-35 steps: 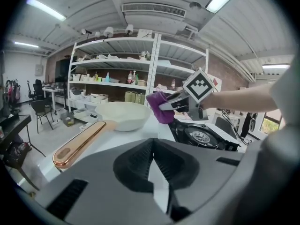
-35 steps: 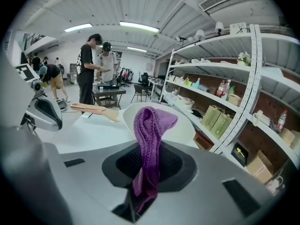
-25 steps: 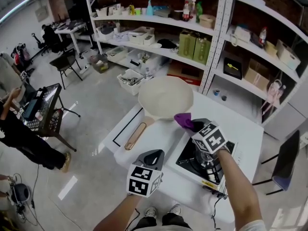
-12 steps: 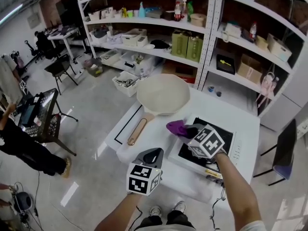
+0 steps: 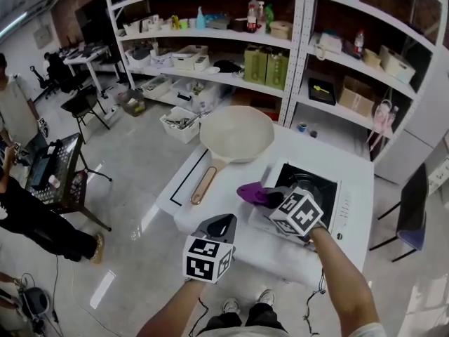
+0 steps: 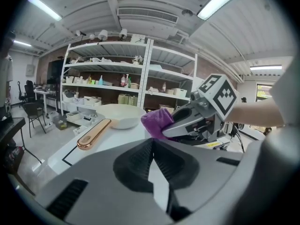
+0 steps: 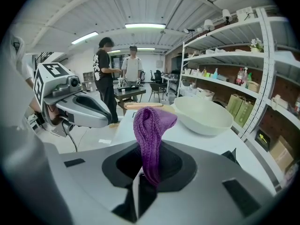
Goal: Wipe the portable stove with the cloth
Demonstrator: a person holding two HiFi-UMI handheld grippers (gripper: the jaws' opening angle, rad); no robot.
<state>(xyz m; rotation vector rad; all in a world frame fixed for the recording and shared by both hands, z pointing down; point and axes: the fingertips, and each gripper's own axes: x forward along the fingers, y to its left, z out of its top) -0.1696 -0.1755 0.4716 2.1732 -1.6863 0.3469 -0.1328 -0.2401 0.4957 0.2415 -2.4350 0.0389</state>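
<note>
The portable stove [image 5: 317, 186], white with a black top, sits on the right half of the white table [image 5: 351, 227]. My right gripper [image 5: 271, 196] is shut on a purple cloth [image 5: 251, 192], holding it by the stove's near-left corner, just above the tabletop. In the right gripper view the cloth [image 7: 149, 128] stands up out of the shut right gripper [image 7: 143, 175]. My left gripper [image 5: 223, 223] hovers off the table's near edge, shut and empty. Its own view shows the left gripper [image 6: 151, 143] with jaws together, pointing at the cloth [image 6: 157, 120].
A large cream pan [image 5: 237, 133] with a copper-coloured handle [image 5: 203, 185] lies on the table's far left. Shelving [image 5: 280, 55] with boxes and bottles stands behind. Two people [image 7: 112, 76] stand by a desk farther off. A chair [image 5: 414, 216] stands at the right.
My right gripper has carried the cloth from over the stove top toward the stove's near-left corner. The left gripper has held its place.
</note>
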